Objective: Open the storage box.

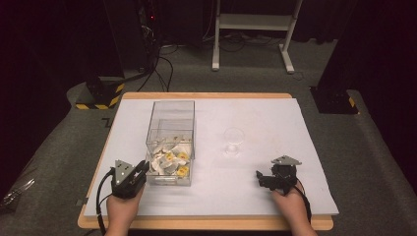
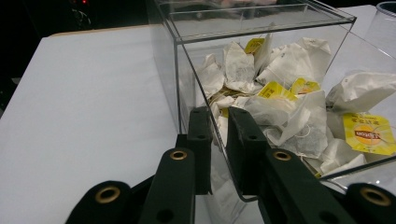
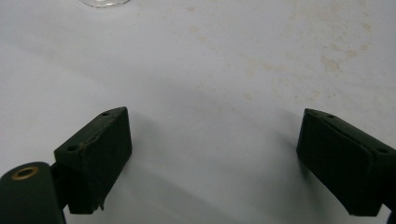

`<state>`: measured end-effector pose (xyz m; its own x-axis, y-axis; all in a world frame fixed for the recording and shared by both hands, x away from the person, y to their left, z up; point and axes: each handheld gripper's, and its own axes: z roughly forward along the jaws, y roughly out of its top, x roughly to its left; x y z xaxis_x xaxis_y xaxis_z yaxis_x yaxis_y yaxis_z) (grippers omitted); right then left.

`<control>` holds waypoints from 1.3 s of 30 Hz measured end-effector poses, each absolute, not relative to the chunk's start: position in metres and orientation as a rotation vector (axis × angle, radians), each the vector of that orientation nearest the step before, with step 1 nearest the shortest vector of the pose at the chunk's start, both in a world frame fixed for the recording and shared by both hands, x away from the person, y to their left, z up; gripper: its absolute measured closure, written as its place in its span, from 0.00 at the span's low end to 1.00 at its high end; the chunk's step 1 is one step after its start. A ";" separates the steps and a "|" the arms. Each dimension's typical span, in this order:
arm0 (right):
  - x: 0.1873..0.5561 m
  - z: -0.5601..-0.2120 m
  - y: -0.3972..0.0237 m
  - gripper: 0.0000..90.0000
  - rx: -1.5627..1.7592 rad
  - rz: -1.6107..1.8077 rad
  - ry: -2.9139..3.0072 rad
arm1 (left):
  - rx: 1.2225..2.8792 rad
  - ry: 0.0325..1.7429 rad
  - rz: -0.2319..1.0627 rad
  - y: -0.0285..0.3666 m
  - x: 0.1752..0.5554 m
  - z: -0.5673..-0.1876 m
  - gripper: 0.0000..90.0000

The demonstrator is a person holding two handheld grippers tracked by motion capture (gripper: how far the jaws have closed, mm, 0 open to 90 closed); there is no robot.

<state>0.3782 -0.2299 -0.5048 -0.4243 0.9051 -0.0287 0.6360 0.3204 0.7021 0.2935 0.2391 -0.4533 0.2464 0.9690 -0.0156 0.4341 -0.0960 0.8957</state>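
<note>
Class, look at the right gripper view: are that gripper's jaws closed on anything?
No: the right gripper has its jaws standing far apart, with bare white table cover between them.

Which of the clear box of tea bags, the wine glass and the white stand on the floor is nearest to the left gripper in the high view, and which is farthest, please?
From the left gripper:
1. Clear box of tea bags, right beside it, its corner between the jaws.
2. Wine glass, mid-table, to the right.
3. White stand, on the floor beyond the table.

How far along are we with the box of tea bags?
Early. Done: the left gripper is clamped on the wall of the clear box. In hand: steadying it. Left: the tea bags are all inside, the glass looks empty, the right gripper rests open.
</note>
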 end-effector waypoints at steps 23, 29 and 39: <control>0.378 -0.505 -0.230 0.11 1.363 0.869 2.173 | 1.694 1.302 0.792 0.239 0.276 -0.452 0.88; 0.378 -0.505 -0.230 0.11 1.363 0.869 2.173 | 1.697 1.301 0.798 0.238 0.272 -0.453 0.88; 0.378 -0.505 -0.230 0.11 1.362 0.869 2.173 | 1.693 1.282 0.786 0.241 0.276 -0.448 0.73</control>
<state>0.3782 -0.2299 -0.5047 -0.4249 0.9048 -0.0298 0.6349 0.3213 0.7026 0.2756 0.2405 -0.4476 0.2769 0.9608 -0.0099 0.4268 -0.1138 0.8972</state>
